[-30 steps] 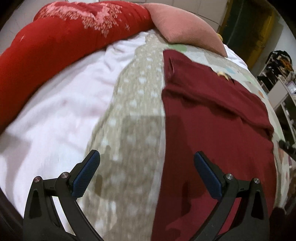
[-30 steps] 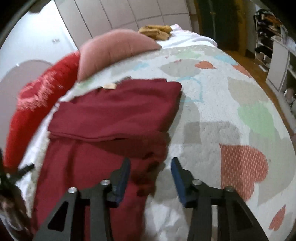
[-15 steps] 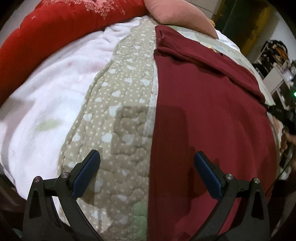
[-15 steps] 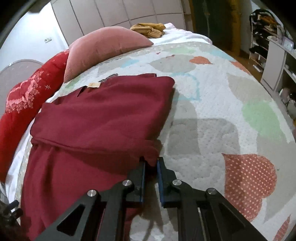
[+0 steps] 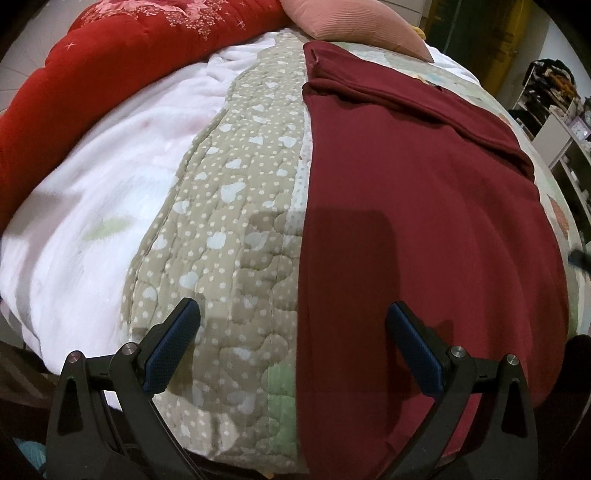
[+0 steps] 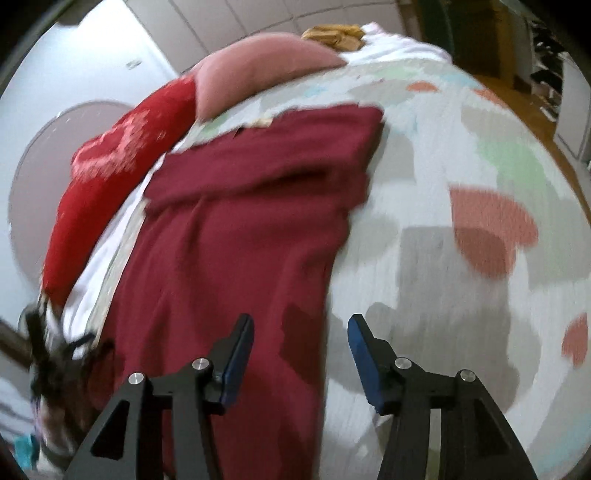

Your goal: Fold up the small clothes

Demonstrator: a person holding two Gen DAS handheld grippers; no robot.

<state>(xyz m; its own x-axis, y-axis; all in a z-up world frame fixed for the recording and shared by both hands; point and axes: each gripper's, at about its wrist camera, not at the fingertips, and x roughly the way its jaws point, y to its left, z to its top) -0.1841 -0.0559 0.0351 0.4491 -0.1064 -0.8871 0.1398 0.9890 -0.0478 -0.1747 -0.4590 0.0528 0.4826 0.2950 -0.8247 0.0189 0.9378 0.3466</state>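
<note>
A bedroom: a quilted bedspread printed with hearts and dots [image 5: 236, 206] covers the bed, a pink corduroy pillow [image 5: 354, 18] at its head. The dark-red knit garment [image 5: 413, 206] lies flat on it, top part already folded down. The left gripper [image 5: 291, 343] stands wide and empty, the garment's near left edge between its 2 fingers. The right gripper [image 6: 300, 354], jaws just opened to a middling gap, holds nothing; the garment's right edge lies between them. The cloth looks soft, light and limp, so it would sag; the lower corners seem best to pinch. A small tan tag shows at the collar, unreadable.
</note>
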